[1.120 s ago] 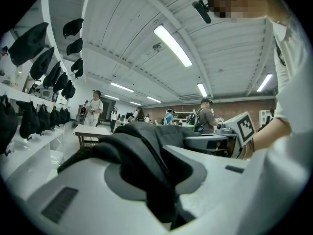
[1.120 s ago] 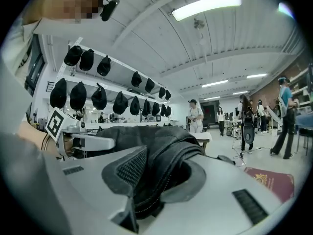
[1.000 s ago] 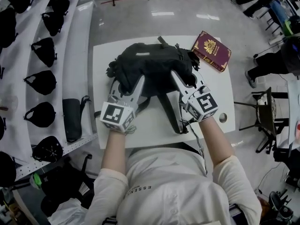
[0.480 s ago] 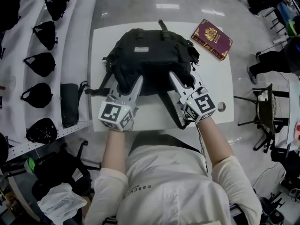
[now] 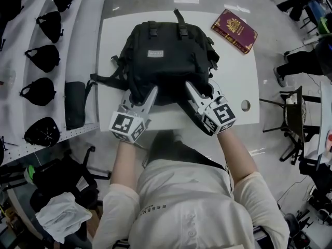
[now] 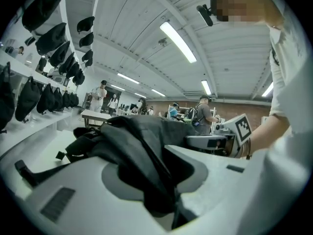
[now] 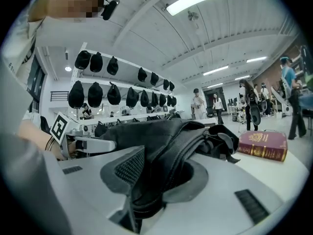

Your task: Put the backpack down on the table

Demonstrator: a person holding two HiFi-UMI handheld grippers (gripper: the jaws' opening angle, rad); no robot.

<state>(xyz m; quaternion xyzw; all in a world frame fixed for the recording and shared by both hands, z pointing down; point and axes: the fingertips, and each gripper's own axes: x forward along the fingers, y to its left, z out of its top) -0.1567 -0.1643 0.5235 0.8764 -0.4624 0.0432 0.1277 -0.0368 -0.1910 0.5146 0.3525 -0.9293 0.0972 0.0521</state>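
Observation:
The black backpack [image 5: 166, 56] lies flat on the white table [image 5: 236, 71], top handle pointing away from me. My left gripper [image 5: 141, 93] is at the pack's near left edge with black strap fabric [image 6: 142, 141] filling the gap between its jaws. My right gripper [image 5: 201, 88] is at the near right edge, and a thick fold of strap [image 7: 168, 141] sits between its jaws. Both pairs of jaws are opening, with the fabric still between them. In the left gripper view, the left gripper [image 6: 156, 180] points along the pack. The right gripper [image 7: 161, 180] does the same in its own view.
A maroon book [image 5: 234, 30] lies on the table's far right corner, also the book [image 7: 262, 146] beyond the pack. A cable hole [image 5: 245, 106] is near the right edge. Shelves with black caps [image 5: 39, 53] run along the left. A folding chair [image 5: 290, 118] stands right.
Both grippers have carried the backpack forward and down. It was bunched up above the table's near part and now lies spread flat on it.

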